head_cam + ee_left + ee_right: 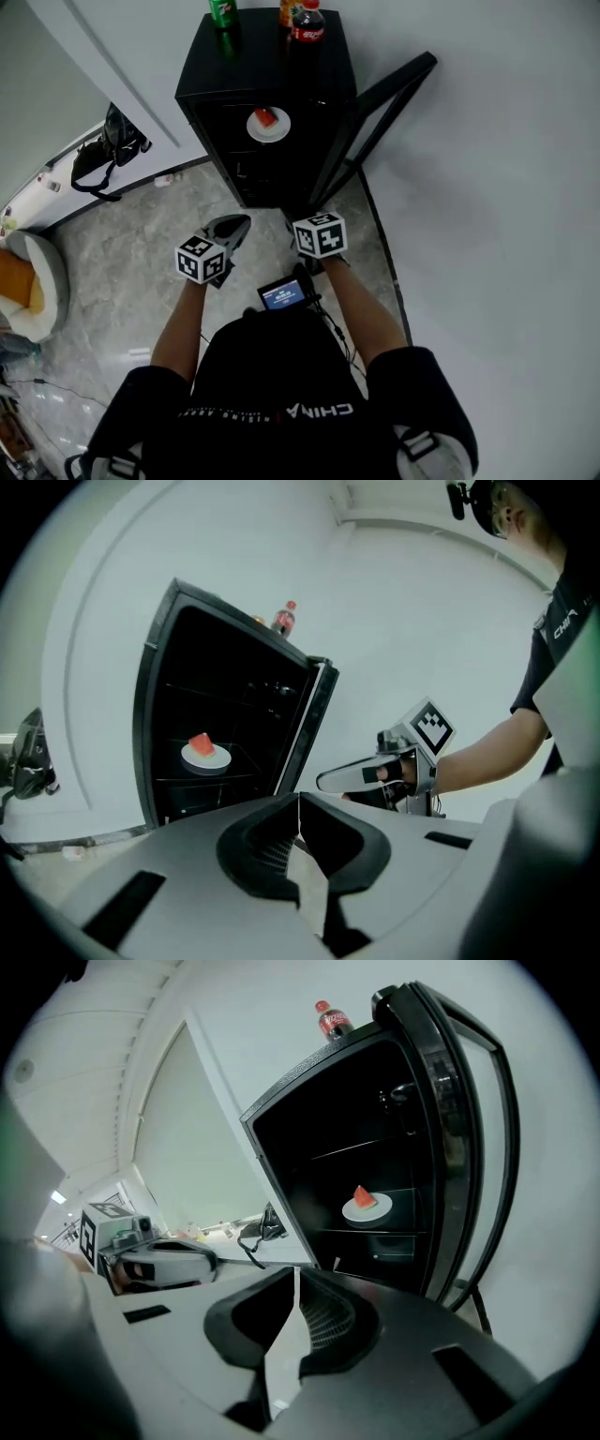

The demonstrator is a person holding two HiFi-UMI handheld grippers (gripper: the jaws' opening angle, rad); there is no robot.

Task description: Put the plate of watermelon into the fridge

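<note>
A white plate [268, 124] with a red watermelon wedge [265, 116] rests on a shelf inside the open black fridge [265, 70]. It also shows in the left gripper view as the plate [205, 757] and in the right gripper view as the plate [367, 1207]. The fridge door [380, 108] stands swung out to the right. My left gripper [232, 226] and right gripper [300, 221] hang side by side in front of the fridge, away from it. The left gripper [299, 800] is shut and holds nothing, and so is the right gripper [296, 1273].
On the fridge top stand a cola bottle [307, 21], a green bottle [223, 11] and an orange one [290, 9]. A black bag [105, 155] lies on the marble floor at the left, near a round cushion [33, 281]. A white wall runs along the right.
</note>
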